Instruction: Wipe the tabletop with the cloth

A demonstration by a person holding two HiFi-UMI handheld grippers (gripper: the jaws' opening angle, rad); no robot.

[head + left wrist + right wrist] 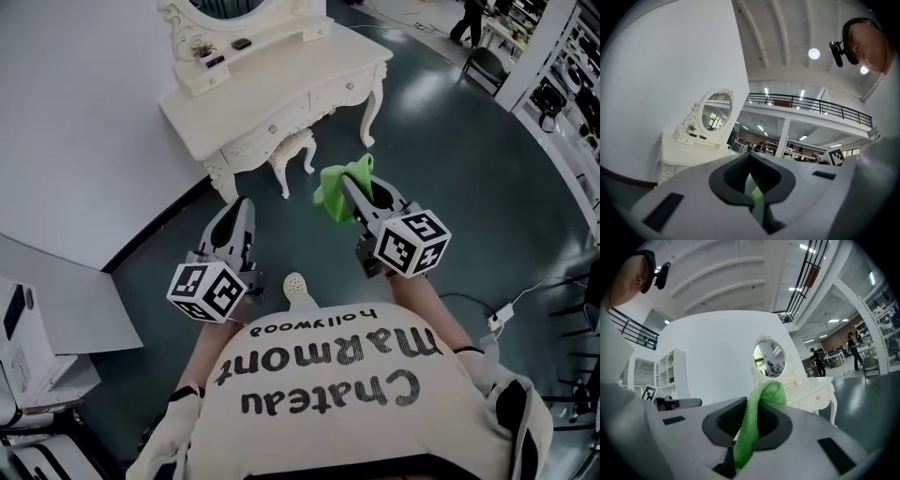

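Observation:
The green cloth (336, 190) hangs bunched from my right gripper (349, 187), which is shut on it in mid-air. In the right gripper view the cloth (754, 423) fills the gap between the jaws and folds over their tip. My left gripper (238, 214) is held beside it at the left, jaws together with nothing in them; in its own view the left gripper (750, 157) points toward the table. The white dressing table (281, 103) with an oval mirror (715, 110) stands a few steps ahead against the wall, apart from both grippers.
A white stool (292, 150) is tucked under the dressing table. Small dark items (242, 43) lie on its upper shelf. Boxes (28, 347) sit on the floor at the left, a cable (511, 309) at the right. A person (469, 19) and a chair (486, 66) are far back.

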